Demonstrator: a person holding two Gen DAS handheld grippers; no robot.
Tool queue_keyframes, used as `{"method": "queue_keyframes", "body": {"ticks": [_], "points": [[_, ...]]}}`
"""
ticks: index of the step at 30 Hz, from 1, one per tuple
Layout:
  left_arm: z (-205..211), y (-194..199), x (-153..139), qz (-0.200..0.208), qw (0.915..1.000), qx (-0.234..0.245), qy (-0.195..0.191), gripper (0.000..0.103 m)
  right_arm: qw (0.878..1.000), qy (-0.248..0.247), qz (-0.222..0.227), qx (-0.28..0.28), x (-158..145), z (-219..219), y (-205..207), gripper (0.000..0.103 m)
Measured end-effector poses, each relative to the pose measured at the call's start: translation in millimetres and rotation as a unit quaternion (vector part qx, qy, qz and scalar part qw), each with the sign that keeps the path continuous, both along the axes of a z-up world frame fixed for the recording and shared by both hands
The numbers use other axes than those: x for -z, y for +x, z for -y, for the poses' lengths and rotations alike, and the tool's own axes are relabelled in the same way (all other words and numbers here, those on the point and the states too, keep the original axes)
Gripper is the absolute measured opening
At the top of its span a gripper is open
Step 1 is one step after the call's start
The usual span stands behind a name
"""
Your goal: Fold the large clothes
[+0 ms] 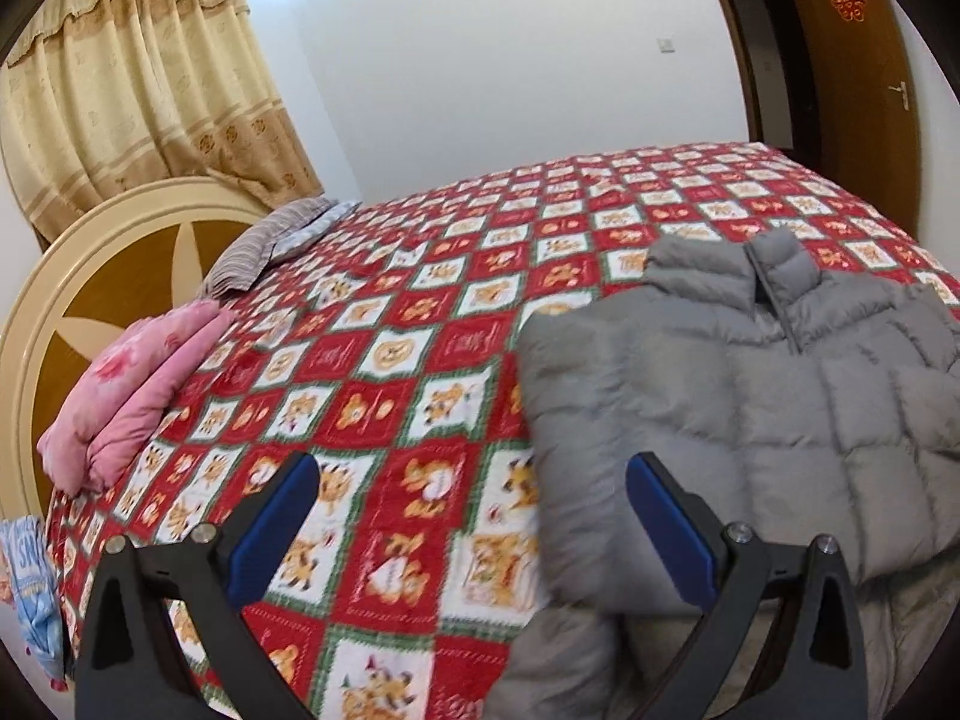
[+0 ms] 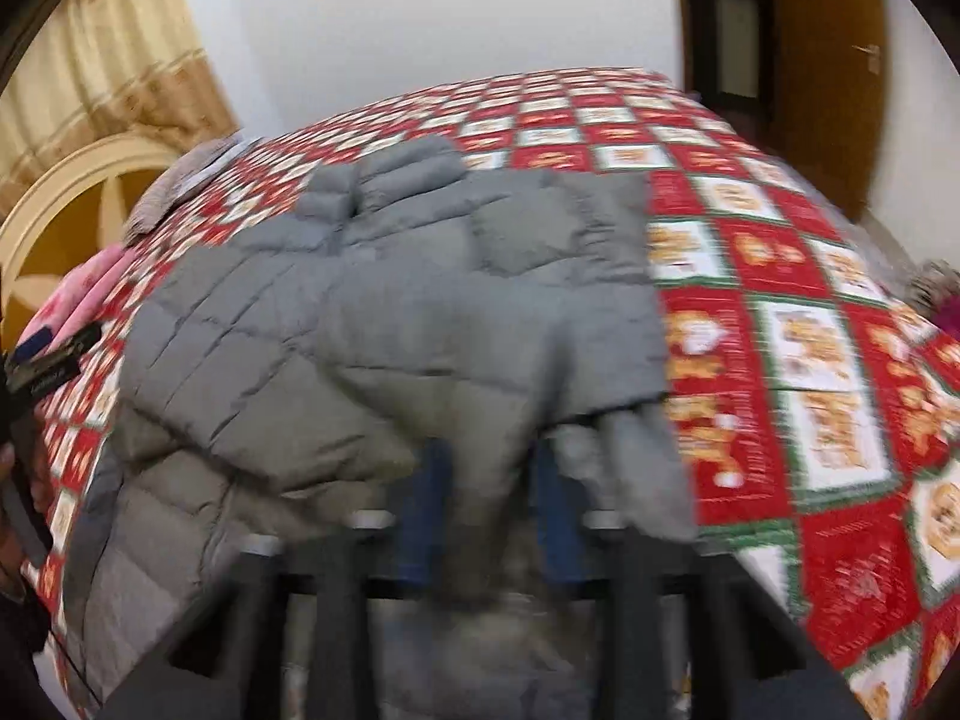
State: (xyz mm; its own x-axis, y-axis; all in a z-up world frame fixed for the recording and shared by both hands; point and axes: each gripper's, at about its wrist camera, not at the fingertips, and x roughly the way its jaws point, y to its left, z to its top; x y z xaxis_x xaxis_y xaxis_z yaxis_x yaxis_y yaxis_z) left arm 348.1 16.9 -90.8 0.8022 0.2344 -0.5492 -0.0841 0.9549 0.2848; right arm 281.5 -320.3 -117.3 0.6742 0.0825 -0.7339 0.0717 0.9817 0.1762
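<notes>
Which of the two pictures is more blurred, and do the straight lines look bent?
Right wrist view: heavy motion blur over the grey puffer jacket and right gripper. Left wrist view: sharper, only mild blur; left gripper crisp. Both: fisheye curves the checked quilt and door.

White wall (image 1: 510, 60), beige curtain (image 1: 138, 90), wooden door (image 1: 852, 78).

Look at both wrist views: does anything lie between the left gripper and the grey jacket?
Nothing visible does. The left gripper hangs open over the patterned quilt, with the grey jacket right beside its right finger.
</notes>
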Motion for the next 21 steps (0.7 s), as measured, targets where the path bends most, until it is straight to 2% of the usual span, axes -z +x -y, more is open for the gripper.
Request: {"method": "queue_keyframes", "body": {"ticks": [2,4,6,8,12,14,16,21], "points": [[5,6,-4,0.009,0.9999,0.004,-0.009,0.103,0.999,-0.029,0.018,0.029,-18,2,-7,0.052],[11,12,-6,0.011,0.9997,0.010,-0.020,0.103,0.998,-0.033,0.049,0.038,-37,-2,-10,0.052],[18,21,-2,0.006,0.9994,0.019,-0.028,0.103,0.997,-0.012,0.070,0.015,-51,-14,-2,0.052],[30,33,11,-0.007,0.9992,0.031,-0.022,0.103,0.997,-0.003,0.071,-0.021,-53,-34,15,0.052],[35,50,44,-0.041,0.9988,0.024,-0.008,0.103,0.998,-0.004,0.042,-0.041,-30,-60,51,0.052],[31,54,59,-0.053,0.9984,0.017,-0.013,0.103,0.999,-0.003,0.010,-0.039,-4,-65,65,0.052],[24,56,70,-0.063,0.9975,0.017,-0.030,0.103,0.999,-0.009,-0.006,-0.037,15,-69,68,0.052],[16,62,84,-0.091,0.9921,0.026,-0.081,0.103,0.998,-0.044,0.000,-0.051,40,-79,67,0.052]]}}
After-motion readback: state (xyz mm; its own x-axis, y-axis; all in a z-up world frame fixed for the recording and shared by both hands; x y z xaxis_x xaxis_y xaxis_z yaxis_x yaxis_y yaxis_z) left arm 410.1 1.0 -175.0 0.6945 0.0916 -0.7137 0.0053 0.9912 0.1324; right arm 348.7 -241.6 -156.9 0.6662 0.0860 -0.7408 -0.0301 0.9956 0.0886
